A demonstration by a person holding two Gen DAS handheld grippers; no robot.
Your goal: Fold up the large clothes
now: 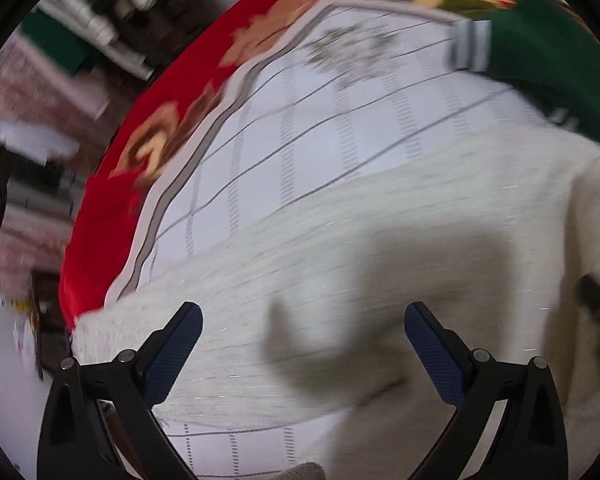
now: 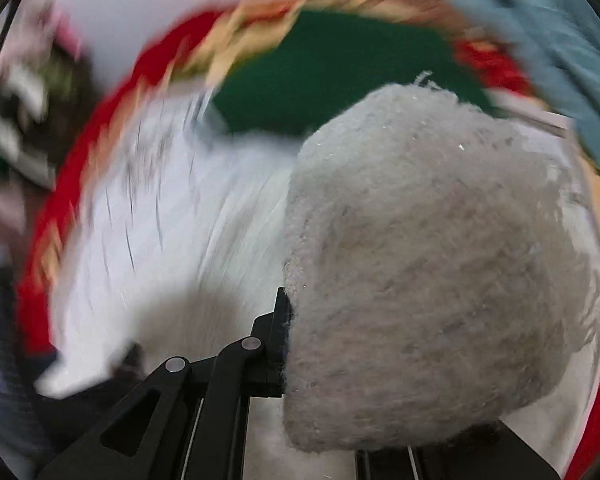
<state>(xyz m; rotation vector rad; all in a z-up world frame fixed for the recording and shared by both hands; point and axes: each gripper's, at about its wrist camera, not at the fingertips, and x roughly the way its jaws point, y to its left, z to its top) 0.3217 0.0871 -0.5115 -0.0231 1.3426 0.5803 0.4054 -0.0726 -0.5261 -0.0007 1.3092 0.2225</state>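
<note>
A fuzzy cream-white sweater [image 1: 340,248] lies spread on a white checked sheet [image 1: 340,112]. My left gripper [image 1: 303,334] is open and empty just above the sweater, its blue-padded fingers [image 1: 172,356] wide apart. In the right wrist view my right gripper [image 2: 290,344] is shut on a bunched fold of the same sweater [image 2: 428,272], lifted above the sheet; the fabric hides the right finger. The right wrist view is heavily blurred by motion.
A red floral blanket [image 1: 112,216] borders the sheet. A dark green garment [image 1: 548,68] with grey-white stripes lies at the far right; it also shows in the right wrist view [image 2: 332,76]. A blue-grey cloth [image 2: 560,60] hangs at upper right. Cluttered shelves [image 1: 100,20] stand beyond the bed.
</note>
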